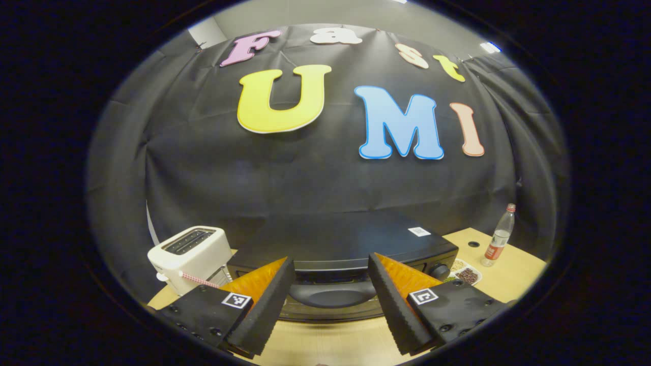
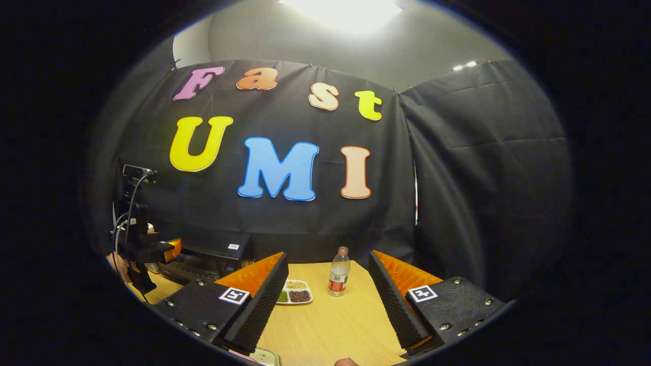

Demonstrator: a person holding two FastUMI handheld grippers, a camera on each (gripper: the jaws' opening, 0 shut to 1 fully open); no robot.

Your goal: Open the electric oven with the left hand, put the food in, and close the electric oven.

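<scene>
Setting: we work at a wooden table (image 2: 330,320) before a black cloth wall.
Oven: the electric oven (image 1: 346,249) sits shut, its handle (image 1: 333,295) just ahead.
Left gripper (image 1: 330,300): spread wide, gripping nothing.
Right gripper (image 2: 328,305): spread, empty, facing the food tray (image 2: 294,293) and bottle (image 2: 338,272).
Progress: we judge nothing done; opening, loading and closing remain.

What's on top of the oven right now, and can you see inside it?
On the electric oven, the flat dark top carries only a small white sticker. Its door is shut, so the inside is hidden.
</scene>
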